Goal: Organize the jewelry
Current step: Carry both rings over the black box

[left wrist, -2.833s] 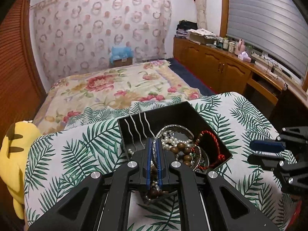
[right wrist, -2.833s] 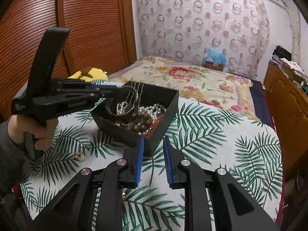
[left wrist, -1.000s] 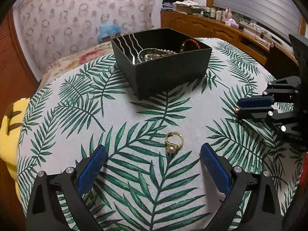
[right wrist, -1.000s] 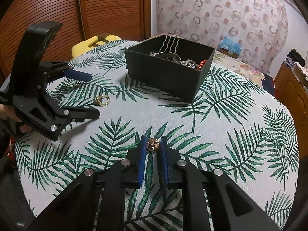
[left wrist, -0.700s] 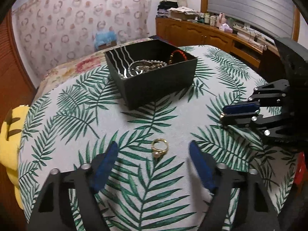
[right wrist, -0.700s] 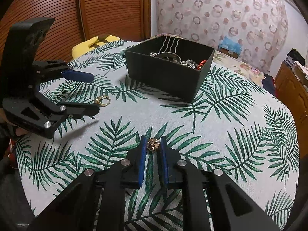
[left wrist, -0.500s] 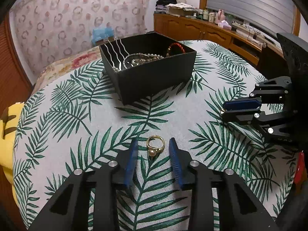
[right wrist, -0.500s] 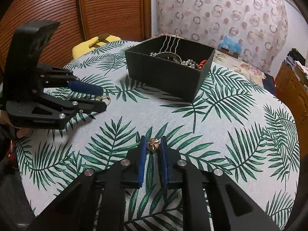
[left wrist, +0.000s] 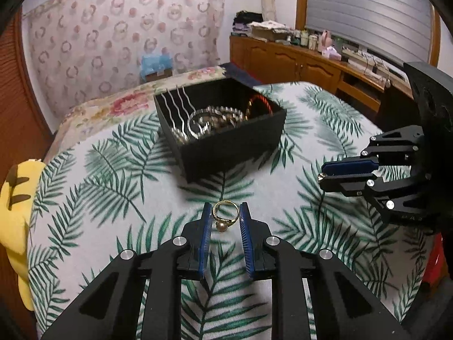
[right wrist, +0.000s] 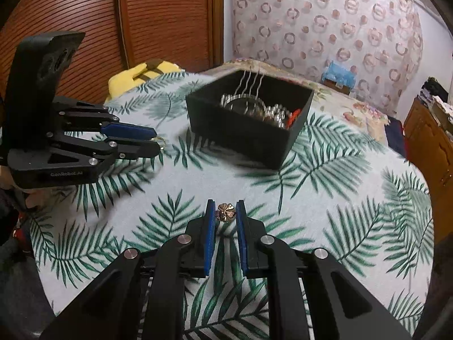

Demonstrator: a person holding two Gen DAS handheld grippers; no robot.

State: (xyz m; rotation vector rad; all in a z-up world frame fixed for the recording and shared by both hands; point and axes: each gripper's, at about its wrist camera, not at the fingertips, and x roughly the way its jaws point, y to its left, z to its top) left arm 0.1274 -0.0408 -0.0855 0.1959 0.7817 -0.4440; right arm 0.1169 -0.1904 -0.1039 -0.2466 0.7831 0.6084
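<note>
Left gripper (left wrist: 225, 215) just closed, pinching pearl ring (left wrist: 224, 217); right gripper (right wrist: 225, 214) clamps blurry gold trinket (right wrist: 225, 212).

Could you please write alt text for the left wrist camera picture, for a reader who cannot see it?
The left gripper grips a gold pearl ring between its blue jaws, which have just been closing, above a palm-leaf tablecloth. Behind stands an open black box of jewelry; the right gripper enters from the right, shut on a small ornament.
</note>
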